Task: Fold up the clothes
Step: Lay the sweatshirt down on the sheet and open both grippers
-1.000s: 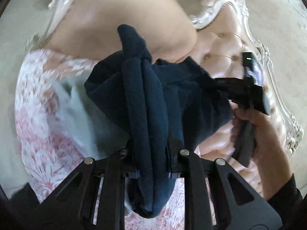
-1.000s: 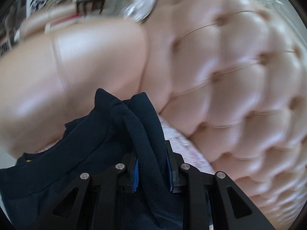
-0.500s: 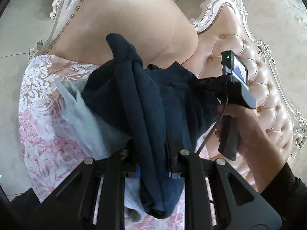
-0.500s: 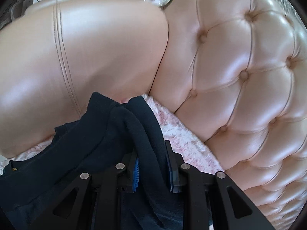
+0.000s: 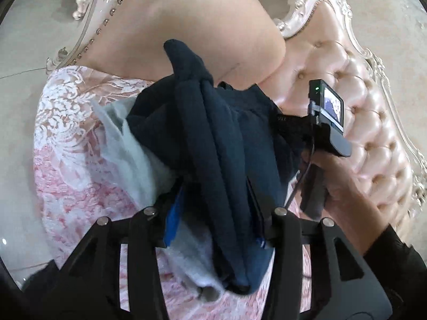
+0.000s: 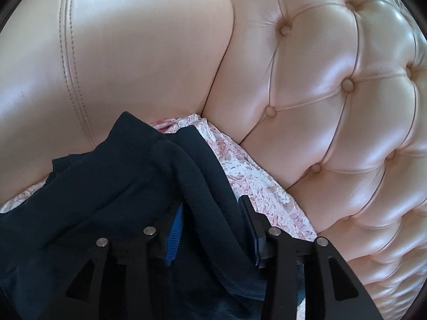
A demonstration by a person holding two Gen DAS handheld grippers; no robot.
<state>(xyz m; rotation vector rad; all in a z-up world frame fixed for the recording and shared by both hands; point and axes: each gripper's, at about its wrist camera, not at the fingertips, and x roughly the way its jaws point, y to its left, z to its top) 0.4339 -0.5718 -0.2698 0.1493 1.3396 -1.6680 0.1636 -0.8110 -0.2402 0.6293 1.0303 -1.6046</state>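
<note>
A dark navy garment [image 5: 213,138] is bunched over a pale blue-white garment [image 5: 128,144] on the pink floral seat cover [image 5: 66,173]. My left gripper [image 5: 213,213] has its jaws parted, with a thick fold of the navy cloth lying between them. My right gripper [image 6: 210,226] also has its jaws parted, with a rolled edge of the navy garment [image 6: 120,186] running between the blue pads [image 6: 174,229]. The right gripper's body and the hand holding it [image 5: 328,144] show at the right of the left wrist view.
The armchair's smooth pink leather armrest [image 6: 106,53] rises close behind the cloth. The tufted backrest [image 6: 333,93] is at the right. Its carved silver-white frame [image 5: 307,8] rims the chair, with pale floor [image 5: 21,53] beyond.
Both grippers' jaws have spread wider apart since the earlier frames, loosening on the navy cloth. The right gripper has dropped lower toward the seat corner.
</note>
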